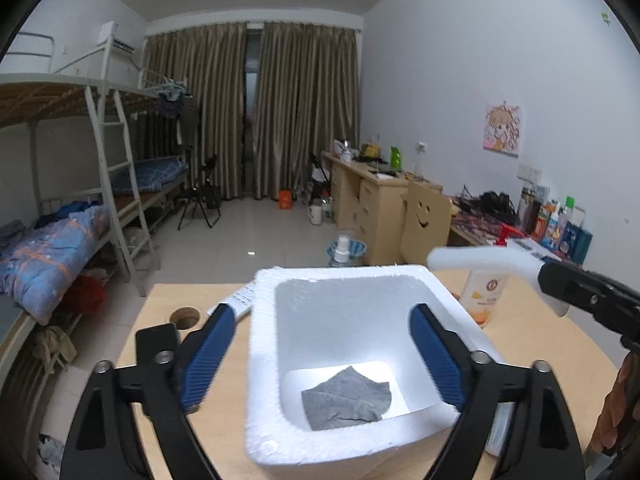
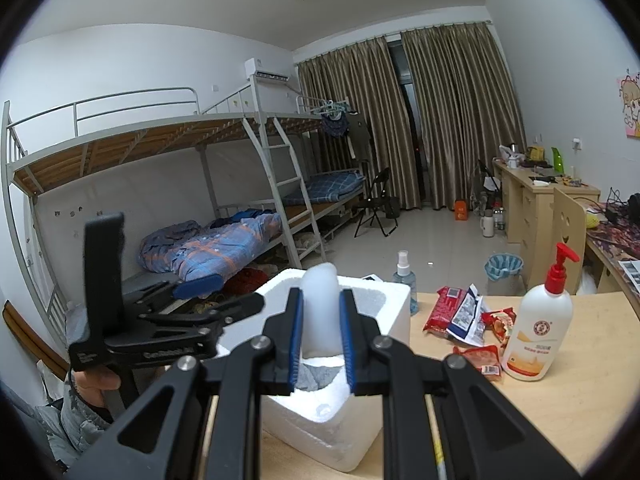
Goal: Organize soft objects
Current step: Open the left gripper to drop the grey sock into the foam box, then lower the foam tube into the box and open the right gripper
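Wide-open left gripper (image 1: 320, 364) jaws straddle the foam box (image 1: 264, 360) holding a grey cloth (image 1: 347, 399); right gripper (image 2: 321, 340) jaws pinch a white tube (image 2: 319, 308) at centre frame.

Crumpled grey cloth (image 1: 347, 399) flat in foam box (image 1: 264, 360)

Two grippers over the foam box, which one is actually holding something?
The right gripper: its blue pads pinch a white soft roll above the foam box. The left gripper is open and empty, the grey cloth lying loose on the box floor.
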